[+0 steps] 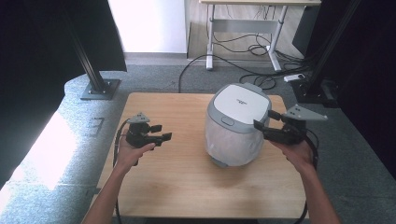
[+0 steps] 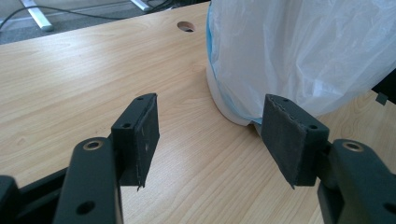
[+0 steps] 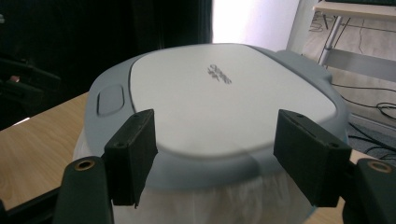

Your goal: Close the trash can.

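One bin (image 1: 237, 124) stands on one wooden table (image 1: 173, 177), right of the table's middle in the high view. It has one grey-rimmed lid (image 1: 243, 101) with a white top panel, a small oval button on the rim, and one white liner bag (image 1: 233, 142) draped down over its body. Two grippers are in play, one in each of the person's hands. The left gripper (image 1: 159, 132) hovers over bare table well to the left of the bin, jaws spread and holding nothing; in the left gripper view its two black pads (image 2: 140, 140) stand wide apart, with the bag (image 2: 299, 51) and the bin's white base ahead and toward the right, and one round hole (image 2: 186, 26) in the tabletop beyond. The right gripper (image 1: 265, 119) sits at the bin's right side, level with the lid rim, jaws released; in the right gripper view its pads (image 3: 132, 156) straddle the near edge of the lid (image 3: 219, 98), one to each side. Whether either pad touches the rim is hard to tell from these angles, though a gap seems to remain. Each gripper carries one grey triangular plate (image 1: 306, 113) and trails one cable. Behind the table, one desk frame (image 1: 245, 28) stands on the floor among loose cables.
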A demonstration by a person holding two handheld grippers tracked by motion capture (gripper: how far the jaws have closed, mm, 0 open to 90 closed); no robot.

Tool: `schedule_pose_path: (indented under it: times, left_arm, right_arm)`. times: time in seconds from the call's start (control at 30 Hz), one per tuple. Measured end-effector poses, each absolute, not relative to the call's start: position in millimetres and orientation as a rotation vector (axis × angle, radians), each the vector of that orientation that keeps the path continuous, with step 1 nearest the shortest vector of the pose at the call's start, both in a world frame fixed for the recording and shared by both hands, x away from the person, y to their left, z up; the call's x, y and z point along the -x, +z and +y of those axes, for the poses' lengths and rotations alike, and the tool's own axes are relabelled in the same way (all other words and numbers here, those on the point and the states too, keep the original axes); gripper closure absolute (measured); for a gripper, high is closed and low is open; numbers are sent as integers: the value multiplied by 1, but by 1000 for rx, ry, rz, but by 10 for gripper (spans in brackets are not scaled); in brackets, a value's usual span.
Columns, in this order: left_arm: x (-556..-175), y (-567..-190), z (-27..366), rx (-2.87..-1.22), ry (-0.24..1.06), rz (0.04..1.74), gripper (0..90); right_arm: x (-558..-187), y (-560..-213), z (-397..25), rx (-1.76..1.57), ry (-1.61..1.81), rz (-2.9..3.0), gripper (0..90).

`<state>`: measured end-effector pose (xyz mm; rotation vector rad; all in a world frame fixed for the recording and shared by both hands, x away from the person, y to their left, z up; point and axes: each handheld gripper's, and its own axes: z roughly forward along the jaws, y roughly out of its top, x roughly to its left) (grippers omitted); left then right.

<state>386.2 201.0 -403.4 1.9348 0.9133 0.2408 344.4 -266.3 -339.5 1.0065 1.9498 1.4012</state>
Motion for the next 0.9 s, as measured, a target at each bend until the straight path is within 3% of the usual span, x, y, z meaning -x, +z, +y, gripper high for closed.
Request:
schedule_pose_path:
  times: [0.33,0.67,0.9]
  left_arm:
    - [-383,-407,198,-1939,243,905,370]
    - [-380,-408,197,-1936,242,904,368]
    - [-381,-408,199,-1933,244,907,366]
  right_arm:
    - [-319,-380,-299,-1051,1405,1926,280]
    - [-314,-447,-314,-1182,1372,1961,279]
    - [-315,-452,-315,-1192,1360,1959,277]
